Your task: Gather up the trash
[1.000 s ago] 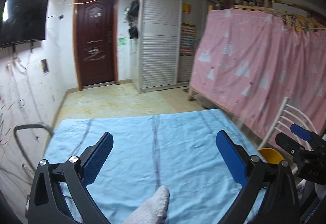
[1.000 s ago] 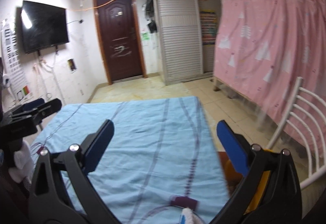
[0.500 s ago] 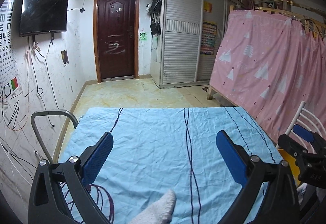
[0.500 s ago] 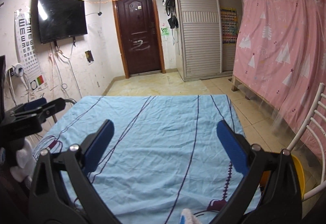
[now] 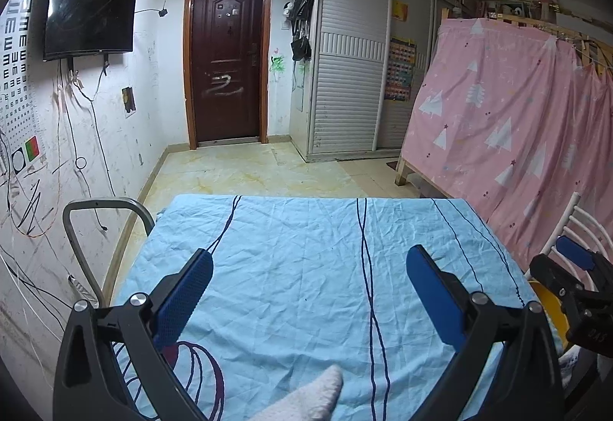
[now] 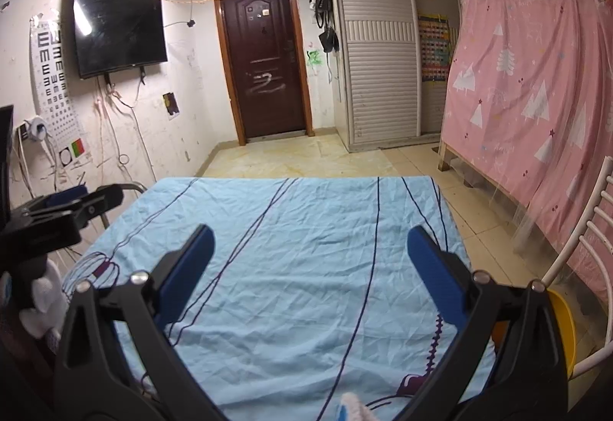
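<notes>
A table covered by a light blue cloth (image 5: 306, 248) with dark line patterns fills the lower half of both views. My left gripper (image 5: 308, 290) hovers open over its near part, nothing between the blue pads. My right gripper (image 6: 308, 267) is open too, above the cloth (image 6: 306, 229), and empty. Each gripper shows in the other's view: the right gripper (image 5: 574, 287) at the right edge, the left gripper (image 6: 57, 214) at the left edge. A yellow bin (image 6: 561, 325) stands on the floor off the table's right side, also visible as a yellow bin (image 5: 548, 310). No loose trash shows on the cloth.
A white metal chair (image 6: 582, 248) stands right of the table by the pink curtain (image 6: 528, 84). A grey tube frame (image 5: 103, 214) sits at the table's left. White-gloved fingertips (image 5: 306, 398) show at the bottom. Beyond the table lies tiled floor (image 5: 249, 176), then a brown door (image 5: 226, 61).
Both views have swung and tilted so the door is now centred and the whole cloth is in view. Both grippers stay open and empty.
</notes>
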A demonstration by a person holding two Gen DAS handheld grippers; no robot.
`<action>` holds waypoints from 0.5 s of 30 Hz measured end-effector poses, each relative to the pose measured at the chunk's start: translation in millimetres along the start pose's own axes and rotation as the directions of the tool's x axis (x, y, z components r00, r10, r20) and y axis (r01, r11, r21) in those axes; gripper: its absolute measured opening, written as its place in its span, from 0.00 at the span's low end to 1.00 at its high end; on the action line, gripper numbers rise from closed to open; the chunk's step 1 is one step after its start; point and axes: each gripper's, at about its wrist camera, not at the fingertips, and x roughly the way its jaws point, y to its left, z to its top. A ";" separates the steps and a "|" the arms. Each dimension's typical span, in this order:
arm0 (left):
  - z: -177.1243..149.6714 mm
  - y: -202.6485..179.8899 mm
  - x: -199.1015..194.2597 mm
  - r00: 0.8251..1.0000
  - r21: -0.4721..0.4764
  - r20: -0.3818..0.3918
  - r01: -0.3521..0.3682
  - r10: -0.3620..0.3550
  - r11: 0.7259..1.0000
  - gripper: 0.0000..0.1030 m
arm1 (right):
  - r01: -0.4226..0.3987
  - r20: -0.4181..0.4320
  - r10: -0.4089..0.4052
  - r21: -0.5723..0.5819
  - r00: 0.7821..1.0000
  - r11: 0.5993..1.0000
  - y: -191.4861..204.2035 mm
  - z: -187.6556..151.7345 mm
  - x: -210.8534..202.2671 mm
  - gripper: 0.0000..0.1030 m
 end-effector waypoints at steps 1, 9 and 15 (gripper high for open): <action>0.2 0.0 0.3 1.000 -0.001 -0.001 0.000 0.000 1.000 0.90 | 0.000 0.000 0.000 0.001 1.000 1.000 0.1 -0.1 0.1 0.94; -1.5 -2.2 2.0 1.000 -0.001 -0.004 0.001 -0.001 1.000 0.90 | -0.001 0.000 0.001 0.001 1.000 1.000 -0.2 0.4 -0.2 0.94; -5.9 -5.7 1.7 1.000 0.008 -0.003 0.014 -0.014 1.000 0.90 | -0.002 -0.004 0.002 0.001 1.000 1.000 -0.9 -0.9 1.7 0.94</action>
